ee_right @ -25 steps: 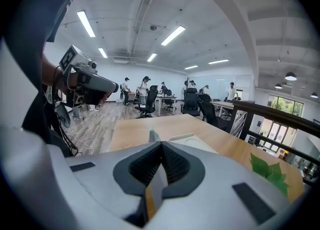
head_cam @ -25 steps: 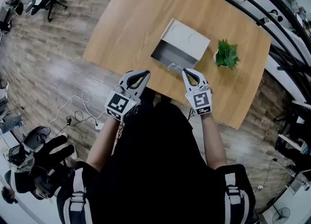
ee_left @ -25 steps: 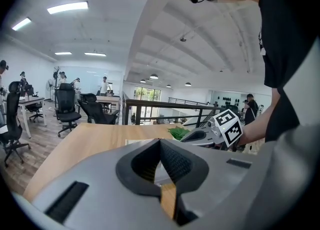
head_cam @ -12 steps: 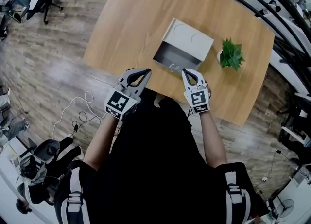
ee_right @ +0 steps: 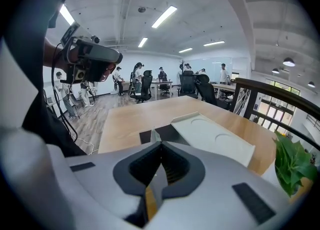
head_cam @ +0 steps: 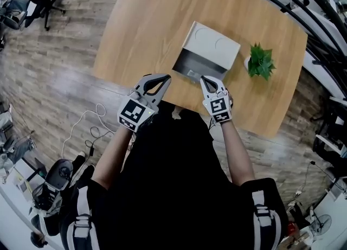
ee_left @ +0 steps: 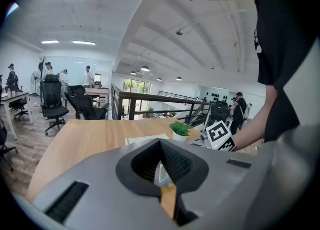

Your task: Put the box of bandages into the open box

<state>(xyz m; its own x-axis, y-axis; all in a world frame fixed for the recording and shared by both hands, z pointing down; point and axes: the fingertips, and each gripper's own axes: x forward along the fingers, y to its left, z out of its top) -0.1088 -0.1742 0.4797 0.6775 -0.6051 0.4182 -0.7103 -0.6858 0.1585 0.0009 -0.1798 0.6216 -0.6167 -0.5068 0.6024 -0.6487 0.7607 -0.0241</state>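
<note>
**Head view, with the two gripper views.** A grey open box [head_cam: 212,44] is set on a wooden table [head_cam: 146,21]. Its lid is folded back on the far side and its dark inside is turned toward the person. A small potted plant [head_cam: 261,62] is placed just beside the box, on its right.

The left gripper [head_cam: 166,77] is held over the near table edge, left of the box and apart from it. Its jaws are seen drawn together at the tips, with nothing between them. The right gripper [head_cam: 204,79] is held just before the box's near right corner. Its jaws are likewise closed and empty.

The box of bandages cannot be made out in any view. A small pale shape [head_cam: 191,73] at the box's near rim is too small to be identified.
</note>
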